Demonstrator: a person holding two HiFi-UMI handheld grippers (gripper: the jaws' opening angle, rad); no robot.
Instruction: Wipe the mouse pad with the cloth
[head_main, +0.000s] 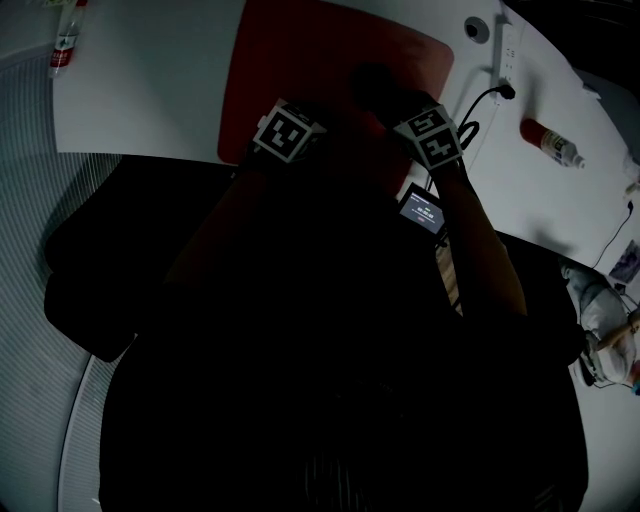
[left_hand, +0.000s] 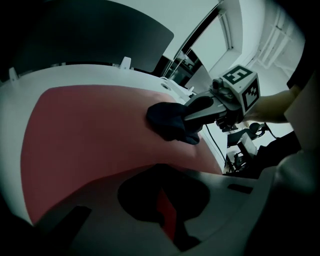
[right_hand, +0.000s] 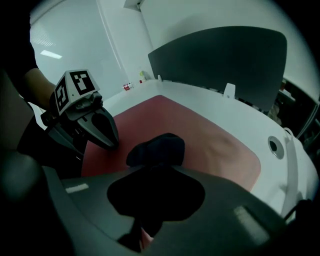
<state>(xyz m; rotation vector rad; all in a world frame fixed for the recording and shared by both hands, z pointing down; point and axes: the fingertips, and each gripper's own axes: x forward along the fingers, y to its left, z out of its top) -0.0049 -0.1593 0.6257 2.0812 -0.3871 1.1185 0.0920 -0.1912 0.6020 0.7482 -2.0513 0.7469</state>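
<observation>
A red mouse pad (head_main: 300, 50) lies on the white table (head_main: 150, 80). A dark cloth (head_main: 372, 85) rests bunched on the pad's right half, and my right gripper (head_main: 395, 100) is shut on it. In the left gripper view the cloth (left_hand: 170, 122) hangs from the right gripper (left_hand: 192, 117) against the pad (left_hand: 90, 130). In the right gripper view the cloth (right_hand: 157, 149) sits just beyond my own jaws. My left gripper (head_main: 305, 118) is shut, its tips (right_hand: 111, 141) resting on the pad's near edge (right_hand: 200, 135), apart from the cloth.
A white power strip (head_main: 508, 45) and a black cable (head_main: 480, 105) lie right of the pad. A red-and-white bottle (head_main: 550, 142) lies further right; another (head_main: 65, 40) is at the far left. A small lit screen (head_main: 422, 208) sits at the table's near edge. A dark panel (right_hand: 225, 55) stands behind.
</observation>
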